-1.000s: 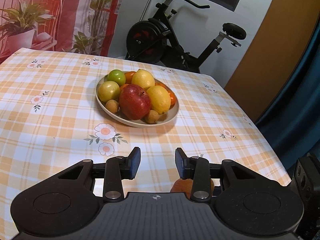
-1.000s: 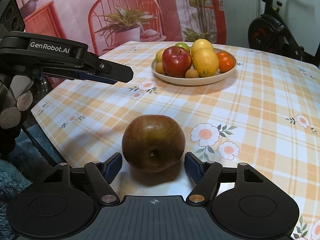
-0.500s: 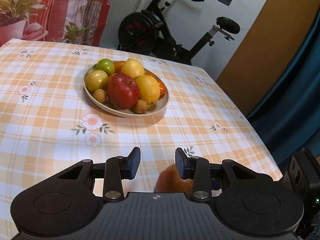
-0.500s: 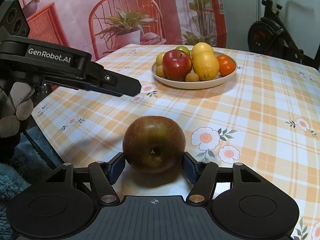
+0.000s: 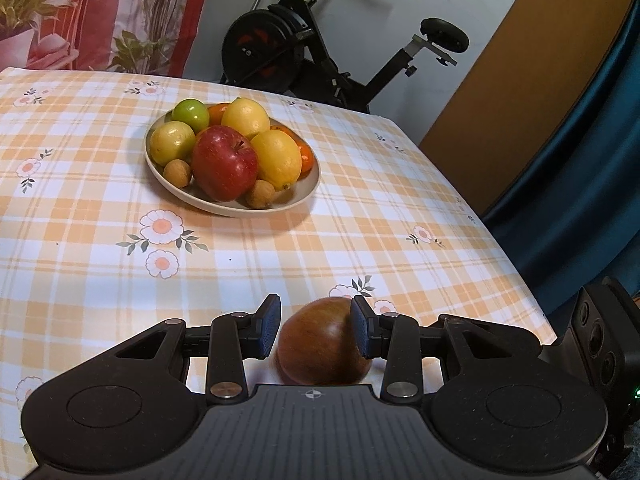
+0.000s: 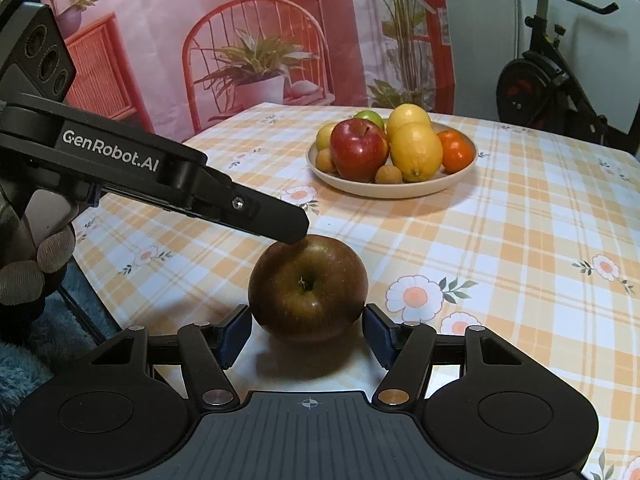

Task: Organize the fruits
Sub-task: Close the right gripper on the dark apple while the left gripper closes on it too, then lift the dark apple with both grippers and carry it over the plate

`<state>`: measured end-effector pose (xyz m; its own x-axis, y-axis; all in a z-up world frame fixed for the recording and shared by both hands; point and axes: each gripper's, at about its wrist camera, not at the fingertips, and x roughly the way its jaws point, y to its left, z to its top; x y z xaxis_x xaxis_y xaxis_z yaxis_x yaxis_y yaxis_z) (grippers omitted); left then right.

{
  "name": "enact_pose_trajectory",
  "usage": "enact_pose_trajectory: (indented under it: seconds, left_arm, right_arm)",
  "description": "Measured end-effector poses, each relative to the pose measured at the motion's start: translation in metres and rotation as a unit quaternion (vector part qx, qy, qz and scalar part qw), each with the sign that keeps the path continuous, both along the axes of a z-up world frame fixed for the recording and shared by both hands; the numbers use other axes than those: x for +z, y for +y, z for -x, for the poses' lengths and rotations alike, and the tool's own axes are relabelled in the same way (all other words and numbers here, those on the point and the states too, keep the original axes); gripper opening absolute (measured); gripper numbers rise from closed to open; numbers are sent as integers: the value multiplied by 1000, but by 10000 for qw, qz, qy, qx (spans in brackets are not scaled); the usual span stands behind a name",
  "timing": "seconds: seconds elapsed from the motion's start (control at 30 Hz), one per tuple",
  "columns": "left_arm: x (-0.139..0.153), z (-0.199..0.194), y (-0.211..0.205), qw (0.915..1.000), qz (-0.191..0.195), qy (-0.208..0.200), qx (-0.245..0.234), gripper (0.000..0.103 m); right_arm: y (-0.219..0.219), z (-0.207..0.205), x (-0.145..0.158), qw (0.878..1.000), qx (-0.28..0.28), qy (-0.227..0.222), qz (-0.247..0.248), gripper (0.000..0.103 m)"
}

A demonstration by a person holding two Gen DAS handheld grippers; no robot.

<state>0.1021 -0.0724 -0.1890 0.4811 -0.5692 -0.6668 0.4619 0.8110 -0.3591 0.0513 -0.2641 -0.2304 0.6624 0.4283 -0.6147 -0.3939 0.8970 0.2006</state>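
Right tongs (image 6: 307, 330) seemingly clamped; left tongs (image 5: 316, 330) slightly apart.

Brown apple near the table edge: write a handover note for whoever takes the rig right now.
Right gripper: pads against both sides of the brown apple, which sits on the table, not lifted.
Left gripper: slightly open, empty, fingertip just over the apple's top.
Plate: further back on the table, piled with fruit.
Done: apple gripped at its sides.
Left to do: lift it and set it on the plate, probably with the left gripper pulled clear first.

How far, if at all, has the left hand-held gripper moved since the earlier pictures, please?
Yes: in the right wrist view the left hand-held gripper has come down and rightward against the checked tablecloth, onto the dark apple.
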Motion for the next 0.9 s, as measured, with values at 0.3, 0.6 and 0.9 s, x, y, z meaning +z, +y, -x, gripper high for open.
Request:
enact_pose_trajectory:
  seconds: [0.3,0.6,0.9]
  left_arm:
    - [-8,-5,2,9998,56,177,54,43]
    - [-12,-9,6,9992,192,317,149,43]
    - [-13,-10,7,9988,268,353,190,43]
  right_arm:
    - [3,0,0,9999,1,-171,-4,56]
    - [-2,-1,-1,9992,-214,-334,-67,57]
    - [7,-9,-6,9992,-62,-384,49,63]
